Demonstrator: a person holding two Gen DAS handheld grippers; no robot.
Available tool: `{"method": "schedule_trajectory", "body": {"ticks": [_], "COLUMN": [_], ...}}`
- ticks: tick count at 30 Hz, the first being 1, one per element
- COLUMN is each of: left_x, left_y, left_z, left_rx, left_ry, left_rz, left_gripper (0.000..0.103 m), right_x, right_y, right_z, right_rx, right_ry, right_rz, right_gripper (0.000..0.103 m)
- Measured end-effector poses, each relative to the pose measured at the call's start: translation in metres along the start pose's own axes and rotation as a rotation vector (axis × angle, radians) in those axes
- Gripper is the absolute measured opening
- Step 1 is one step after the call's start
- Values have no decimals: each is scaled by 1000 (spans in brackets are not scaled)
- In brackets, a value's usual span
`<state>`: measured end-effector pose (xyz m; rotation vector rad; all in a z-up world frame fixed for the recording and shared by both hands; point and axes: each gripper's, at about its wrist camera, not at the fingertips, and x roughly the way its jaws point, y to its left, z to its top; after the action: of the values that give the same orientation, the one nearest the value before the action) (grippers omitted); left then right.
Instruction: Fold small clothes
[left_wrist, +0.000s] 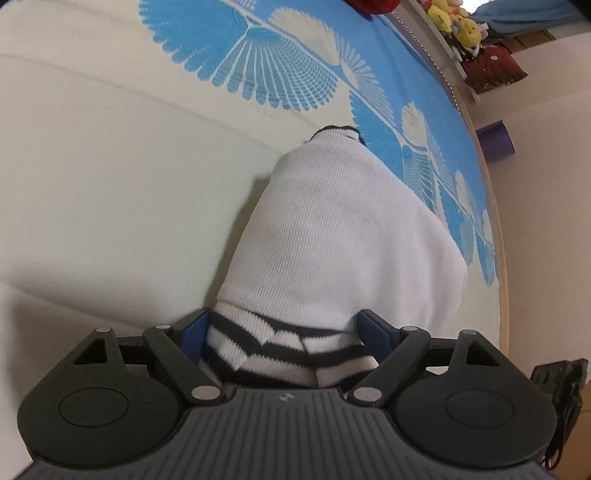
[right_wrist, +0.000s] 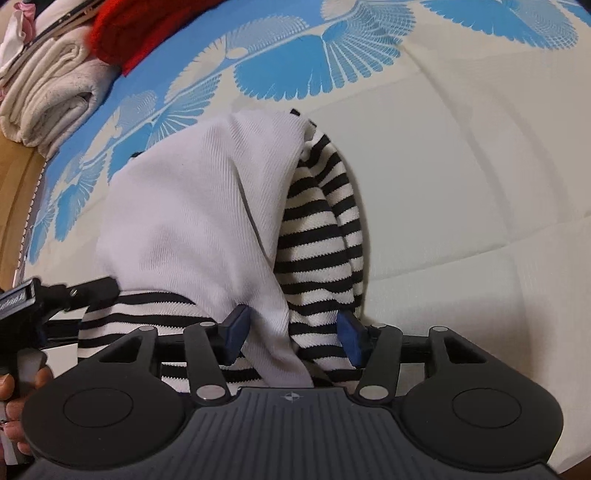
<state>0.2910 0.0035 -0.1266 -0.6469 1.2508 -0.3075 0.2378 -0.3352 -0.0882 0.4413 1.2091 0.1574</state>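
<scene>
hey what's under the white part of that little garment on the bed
Black-and-white striped fabric shows beneath the white panel, poking out at its right edge and bottom hem. How far the stripes run underneath is covered. Below everything lies the bedspread.

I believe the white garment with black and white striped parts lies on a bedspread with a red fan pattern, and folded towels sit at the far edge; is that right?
Nearly. The fan pattern on the bedspread is blue, not red, as the right wrist view shows. The rest holds: the white garment with striped parts lies on it, and folded towels sit at the far edge.
</scene>
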Motion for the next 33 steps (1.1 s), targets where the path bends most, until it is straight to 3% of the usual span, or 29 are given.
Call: {"method": "schedule_trajectory", "body": {"ticks": [1, 2, 4, 5, 6, 9, 12, 15, 17, 20, 23, 25, 27, 30, 32, 33], "left_x": [4, 4, 0, -5, -13, -45, -73, -94, -109, -119, -109, -83, -74, -91, -100, -104], "left_y": [-1, -3, -8, -13, -20, -38, -35, -20, -15, -10, 2, 12, 18, 19, 11, 5], "left_z": [1, 1, 2, 4, 6, 15, 29, 44, 43, 38, 31, 24, 19, 15, 9, 4], "left_rx": [4, 17, 48, 74, 114, 209, 226, 183, 222, 281, 305, 354, 374, 313, 344, 376], "left_ry": [-8, -21, -54, -79, -113, -240, -344, -378, -401, -355, -229, -111, -110, -147, -163, -163], "left_rz": [1, 6, 18, 24, 36, 80, 124, 144, 188, 194, 172, 273, 337, 290, 272, 263], "left_gripper": [85, 78, 60, 47, 43, 42, 48, 62, 63, 63, 63, 67, 70, 69, 69, 69], "right_x": [1, 2, 3, 3, 2, -1, -4, -3, 4, 21, 31, 37, 38, 30, 21, 16], "right_y": [3, 4, 8, 9, 12, 24, 44, 64, 77, 88, 95, 92, 92, 98, 102, 104], "right_z": [1, 3, 5, 8, 10, 20, 32, 46, 53, 62, 62, 65, 63, 57, 52, 50], "right_rx": [-2, -2, -2, 6, 16, 12, -5, -26, -42, -63, -103, -78, -62, -72, -100, -114], "right_ry": [-5, -9, -27, -41, -63, -129, -213, -281, -294, -255, -235, -208, -201, -228, -253, -254], "right_rz": [-4, -6, -21, -17, -8, 38, 106, 150, 136, 74, 9, -7, -3, 5, -8, -4], "right_gripper": [34, 30, 14, 12, 10, 8, 7, 7, 7, 6, 6, 7, 8, 14, 16, 24]}}
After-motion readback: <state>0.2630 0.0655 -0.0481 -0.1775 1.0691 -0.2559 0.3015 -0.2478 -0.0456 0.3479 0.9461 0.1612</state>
